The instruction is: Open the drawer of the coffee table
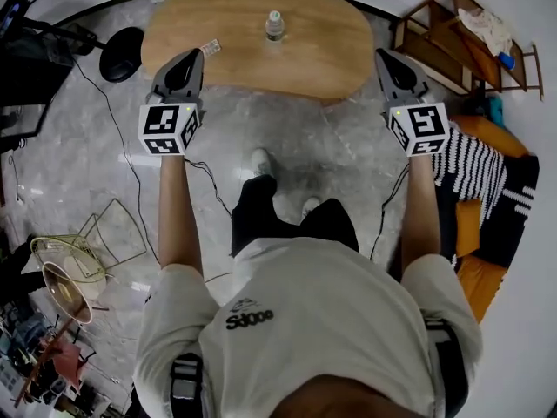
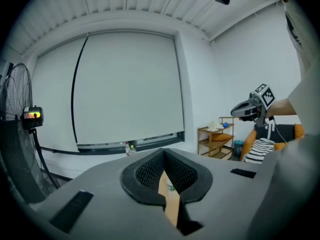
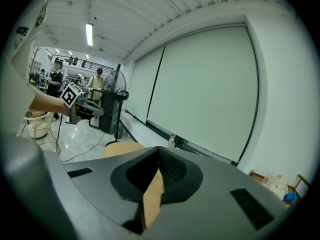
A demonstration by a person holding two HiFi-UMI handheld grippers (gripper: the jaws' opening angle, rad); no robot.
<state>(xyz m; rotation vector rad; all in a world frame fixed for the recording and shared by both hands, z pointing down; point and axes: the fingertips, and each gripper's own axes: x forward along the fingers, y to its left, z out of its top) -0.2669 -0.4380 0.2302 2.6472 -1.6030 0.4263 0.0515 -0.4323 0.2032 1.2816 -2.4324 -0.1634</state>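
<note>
The oval wooden coffee table (image 1: 252,33) stands ahead of me on the marble floor, with a small bottle (image 1: 274,26) on its top. No drawer shows from above. My left gripper (image 1: 191,58) hangs in the air over the table's near left edge, jaws shut and empty. Over the near right end, my right gripper (image 1: 386,60) is likewise shut with nothing in it. In the left gripper view the closed jaws (image 2: 163,156) leave a slit showing tan tabletop. The right gripper view shows the same through its jaws (image 3: 159,156).
A wooden shelf (image 1: 470,46) stands at the right, with a striped cushion (image 1: 479,168) on an orange seat below it. A black fan base (image 1: 122,52) and cables lie to the left. A wire basket (image 1: 113,233) sits near my left side. People stand far back (image 3: 55,76).
</note>
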